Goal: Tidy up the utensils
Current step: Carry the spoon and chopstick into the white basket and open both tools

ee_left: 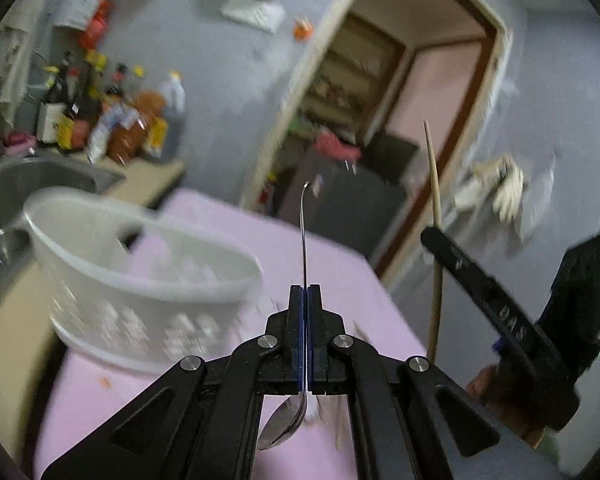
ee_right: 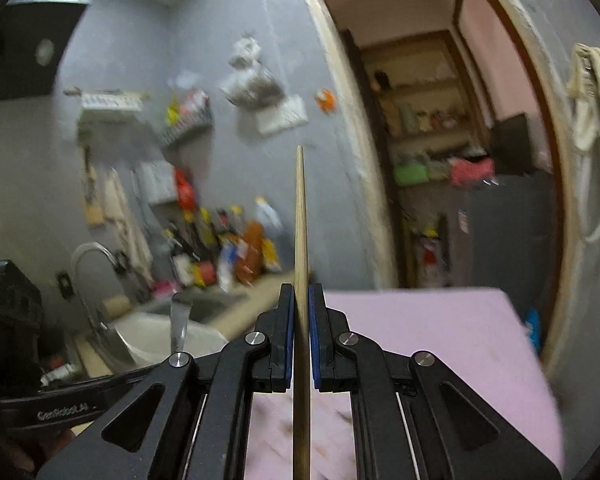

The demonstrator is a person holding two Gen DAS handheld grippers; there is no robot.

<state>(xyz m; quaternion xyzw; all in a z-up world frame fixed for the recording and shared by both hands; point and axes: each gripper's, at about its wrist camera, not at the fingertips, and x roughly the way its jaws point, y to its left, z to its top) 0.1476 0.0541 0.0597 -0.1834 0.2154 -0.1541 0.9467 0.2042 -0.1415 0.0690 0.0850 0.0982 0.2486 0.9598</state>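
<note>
Spoon (ee_left: 305, 236) pinched edge-on at its neck in the left tongs (ee_left: 305, 292): thin, slick metal, may swivel. Right tongs (ee_right: 300, 292) clamp a light, stiff chopstick (ee_right: 300, 216) mid-shaft; basket (ee_left: 148, 280) waits left on the bench (ee_left: 320, 248).

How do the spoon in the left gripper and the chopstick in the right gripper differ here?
The spoon is shiny metal with a thin curved handle; the chopstick is a straight, pale wooden stick tapering to a point. The spoon has a bowl hanging below the left gripper; the chopstick has none. Both stand roughly upright, each pinched between shut jaws, the chopstick in the right gripper.
</note>
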